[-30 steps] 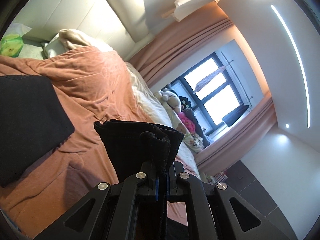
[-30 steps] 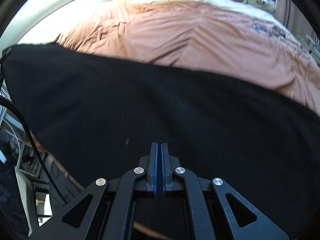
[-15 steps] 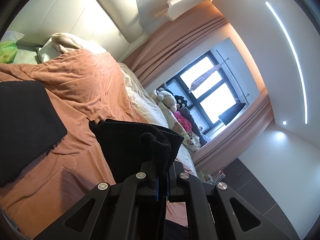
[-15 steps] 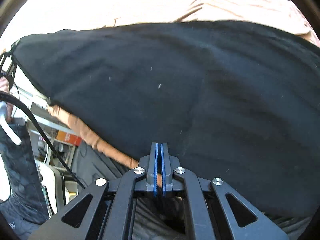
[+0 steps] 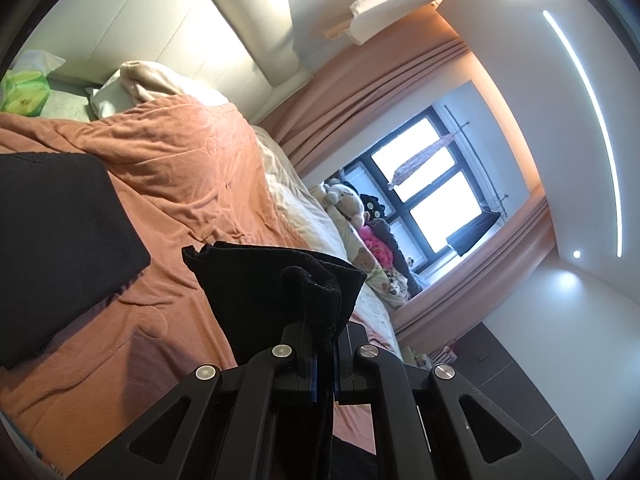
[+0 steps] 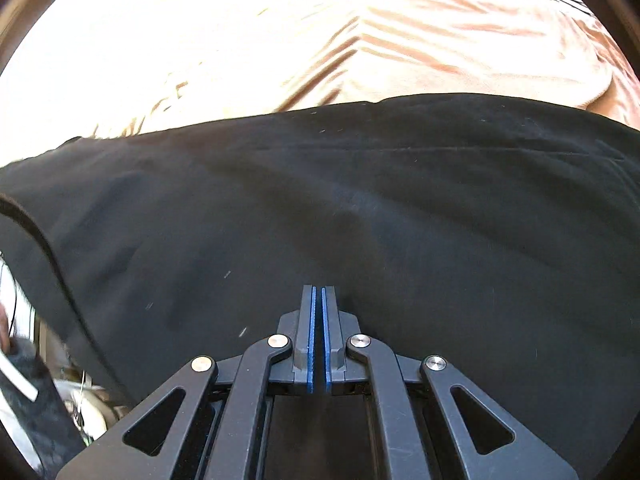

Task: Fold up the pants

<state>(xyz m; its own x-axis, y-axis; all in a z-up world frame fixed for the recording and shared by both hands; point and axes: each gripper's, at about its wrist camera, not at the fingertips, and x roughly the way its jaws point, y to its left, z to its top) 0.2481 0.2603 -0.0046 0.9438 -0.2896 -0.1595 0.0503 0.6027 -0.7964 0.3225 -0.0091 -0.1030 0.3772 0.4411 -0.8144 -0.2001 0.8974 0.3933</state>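
The black pants [image 6: 360,208] lie spread across the orange blanket [image 6: 400,40] and fill most of the right wrist view. My right gripper [image 6: 319,294] hovers over them, tilted downward, its blue pads together with nothing between them. In the left wrist view my left gripper [image 5: 324,332] is shut on a bunched edge of the black pants [image 5: 280,284], holding it up above the orange blanket [image 5: 180,168]. A flat black stretch of cloth [image 5: 60,240] rests on the blanket at the left. I cannot tell whether it belongs to the same pants.
A green tissue box [image 5: 24,92] and a pale pillow [image 5: 140,80] sit by the white headboard. Stuffed toys [image 5: 352,204] line the far side of the bed under the window. A black cable [image 6: 44,248] and clutter [image 6: 80,408] show beside the bed's near edge.
The right gripper swept across the pants: half a second ago the bed's edge and floor clutter filled its lower left, now mostly cloth and blanket show. The left gripper keeps its hold, barely shifted.
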